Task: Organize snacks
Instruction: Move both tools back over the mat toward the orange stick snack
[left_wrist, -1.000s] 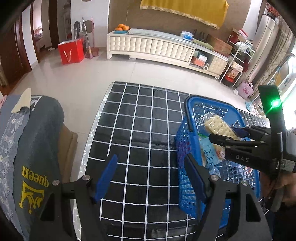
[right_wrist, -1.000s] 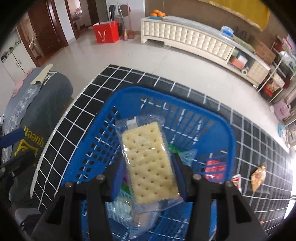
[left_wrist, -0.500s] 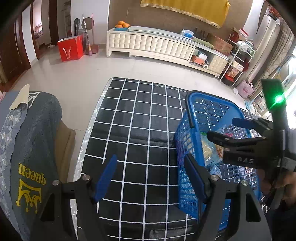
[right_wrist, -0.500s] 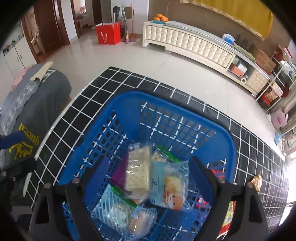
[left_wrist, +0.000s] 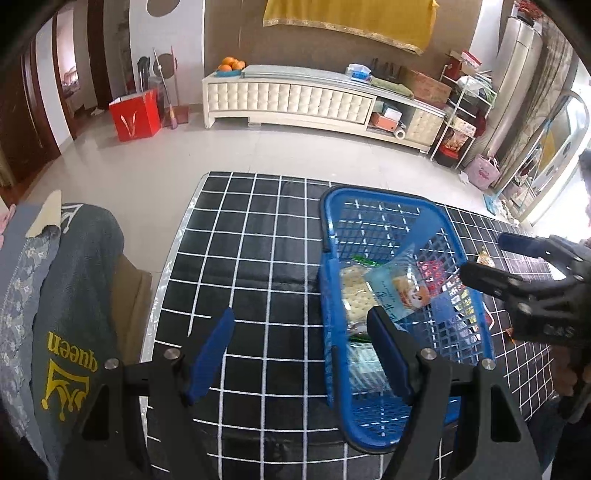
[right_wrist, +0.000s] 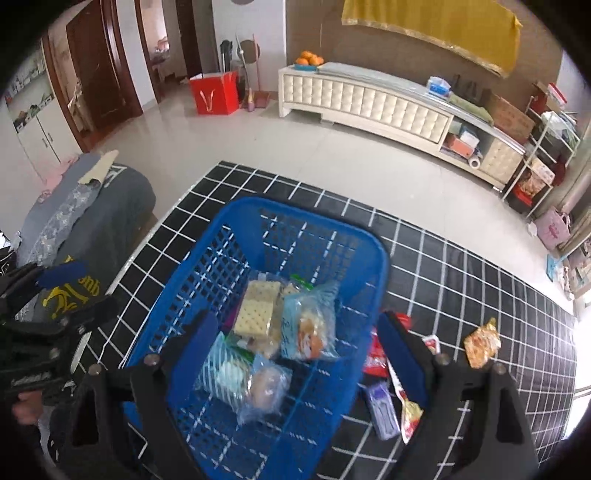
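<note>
Left wrist: yellow "queen" lettering on grey cloth (left_wrist: 70, 354).

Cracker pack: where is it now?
Right wrist view: cracker pack lies inside the blue basket, left of the light-blue snack bag.

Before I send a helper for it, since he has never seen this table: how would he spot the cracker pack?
Find the blue basket on the black grid-patterned table. Among the wrapped snacks piled inside, the cracker pack lies toward the far end. It alone shows a pale, flat cracker dotted with holes through clear wrap; the pale blue pack touching its right side is printed and puffy.
</note>
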